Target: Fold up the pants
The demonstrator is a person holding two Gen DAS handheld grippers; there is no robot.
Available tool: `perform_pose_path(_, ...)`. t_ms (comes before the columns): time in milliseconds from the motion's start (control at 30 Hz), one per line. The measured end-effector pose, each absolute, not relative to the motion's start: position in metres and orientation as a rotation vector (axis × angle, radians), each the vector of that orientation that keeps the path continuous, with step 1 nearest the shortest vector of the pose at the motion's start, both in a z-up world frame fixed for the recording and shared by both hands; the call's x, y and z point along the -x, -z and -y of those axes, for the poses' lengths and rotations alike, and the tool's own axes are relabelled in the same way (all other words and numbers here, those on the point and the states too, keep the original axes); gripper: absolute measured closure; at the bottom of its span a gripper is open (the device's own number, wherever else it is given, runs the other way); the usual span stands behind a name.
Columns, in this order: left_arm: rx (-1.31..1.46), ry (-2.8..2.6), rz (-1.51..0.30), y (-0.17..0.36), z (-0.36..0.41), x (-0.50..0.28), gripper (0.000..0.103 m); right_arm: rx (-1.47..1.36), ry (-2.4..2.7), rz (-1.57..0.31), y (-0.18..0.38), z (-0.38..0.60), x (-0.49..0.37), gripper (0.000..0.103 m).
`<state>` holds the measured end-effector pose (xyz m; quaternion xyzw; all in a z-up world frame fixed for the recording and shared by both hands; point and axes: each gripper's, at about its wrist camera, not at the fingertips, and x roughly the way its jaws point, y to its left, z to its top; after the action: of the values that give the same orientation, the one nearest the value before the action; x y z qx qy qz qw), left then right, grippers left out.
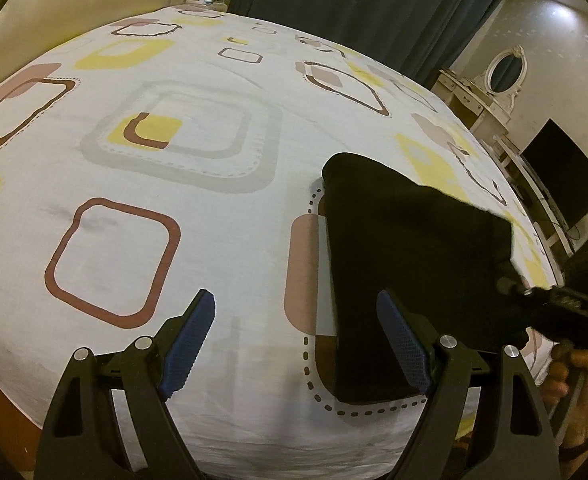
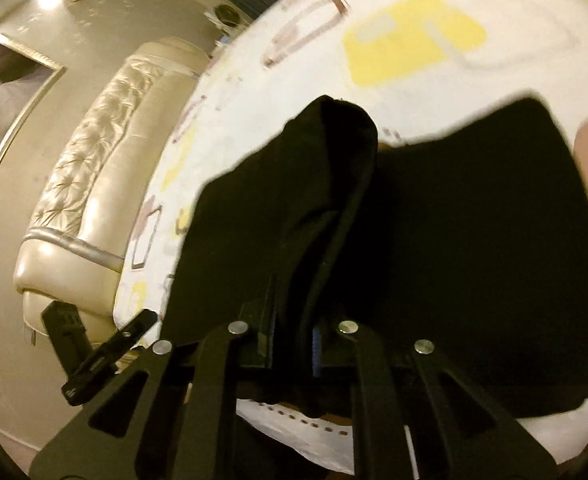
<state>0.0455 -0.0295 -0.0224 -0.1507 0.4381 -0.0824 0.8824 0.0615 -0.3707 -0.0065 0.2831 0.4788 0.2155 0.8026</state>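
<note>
Where the black pants [image 1: 409, 264] lie on the patterned bedsheet [image 1: 198, 184], near the bed's front edge, one end is raised off the sheet. The right gripper [image 2: 294, 336] is clamped on a bunched fold of that fabric, jaws nearly together. The left gripper [image 1: 295, 336] stands wide apart with nothing between its blue pads [image 1: 190, 344], its right finger just beside the pants. No containers are in view. Around the bed: a tufted headboard [image 2: 94, 184], dark curtains [image 1: 357, 4], a dressing table with oval mirror [image 1: 503, 70], and a framed picture [image 2: 6, 92].
</note>
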Motion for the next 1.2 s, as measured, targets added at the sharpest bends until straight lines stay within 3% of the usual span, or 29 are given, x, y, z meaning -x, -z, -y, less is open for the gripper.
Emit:
perform_pose_path(300, 0.312, 0.172, -0.912, 0.021, 0.03, -0.045, 0.021, -0.587, -0.435, -0.923, -0.035, 0.414, -0.047, 0.092)
perform_pose_path(867, 0.273, 0.222, -0.946, 0.032, 0.048, -0.044, 0.021, -0.733, -0.299, -0.997, 0.047, 0.489, -0.043, 0.095)
perform_pose_path(1200, 0.279, 0.261, -0.969, 0.039, 0.06, -0.045, 0.021, -0.735, -0.285, -0.949, 0.044, 0.496, -0.031, 0.097)
